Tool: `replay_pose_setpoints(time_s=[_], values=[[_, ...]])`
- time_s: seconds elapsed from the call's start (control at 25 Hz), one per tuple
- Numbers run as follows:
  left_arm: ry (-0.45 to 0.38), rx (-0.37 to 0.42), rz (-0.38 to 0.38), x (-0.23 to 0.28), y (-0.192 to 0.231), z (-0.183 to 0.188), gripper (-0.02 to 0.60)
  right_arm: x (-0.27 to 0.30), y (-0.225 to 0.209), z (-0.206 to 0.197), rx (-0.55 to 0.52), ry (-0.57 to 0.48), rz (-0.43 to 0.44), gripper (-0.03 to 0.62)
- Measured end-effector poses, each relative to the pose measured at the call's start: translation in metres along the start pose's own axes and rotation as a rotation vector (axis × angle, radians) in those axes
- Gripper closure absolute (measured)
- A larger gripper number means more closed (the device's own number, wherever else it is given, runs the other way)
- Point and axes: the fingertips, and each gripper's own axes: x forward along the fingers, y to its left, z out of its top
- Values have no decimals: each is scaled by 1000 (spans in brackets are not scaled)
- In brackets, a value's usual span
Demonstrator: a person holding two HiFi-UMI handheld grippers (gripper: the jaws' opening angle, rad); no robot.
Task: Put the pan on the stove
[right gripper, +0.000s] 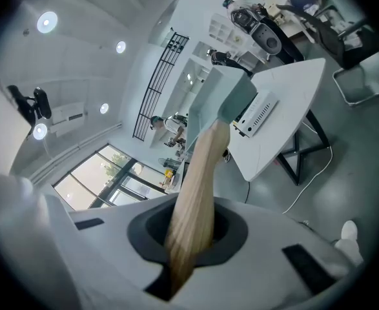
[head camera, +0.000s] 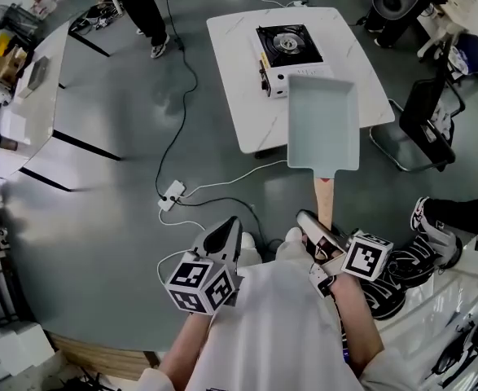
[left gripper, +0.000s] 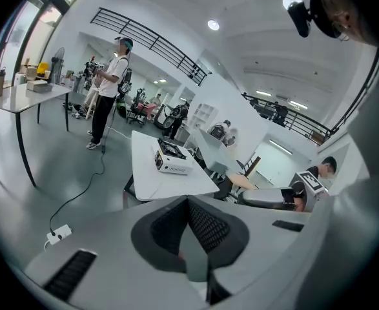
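A pale grey-green rectangular pan (head camera: 323, 125) hangs in the air over the near edge of the white table (head camera: 239, 96), just in front of the portable gas stove (head camera: 286, 51). My right gripper (head camera: 320, 236) is shut on its wooden handle (head camera: 324, 198). In the right gripper view the handle (right gripper: 192, 199) runs out from between the jaws to the pan (right gripper: 223, 102), with the stove (right gripper: 257, 113) beyond. My left gripper (head camera: 222, 239) stays low and near my body, shut on nothing. In its own view the stove (left gripper: 172, 157) is ahead on the table.
A cable and a power strip (head camera: 172, 194) lie on the floor between me and the table. A black chair (head camera: 422, 125) stands right of the table. Someone's legs (head camera: 145, 10) are at the far side, another person's shoes (head camera: 434, 226) at my right, a long table (head camera: 35, 80) at left.
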Motion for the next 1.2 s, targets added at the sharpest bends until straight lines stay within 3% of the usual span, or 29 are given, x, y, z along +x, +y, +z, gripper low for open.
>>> replay_pose_setpoints(time_s=[0.28,0.6,0.88,1.2], values=[[15,46,-58,-7,18,12,581,22,3,-6,40,-39,-42,577],[12,73,-73,30,35,49,581,55,-11,29,51,-56,-41,577],[33,76,-50,102,35,92,581,80,-41,97,52,-32,-27,577],[52,76,-12,202,27,165,581,117,-71,201,50,7,14,576]])
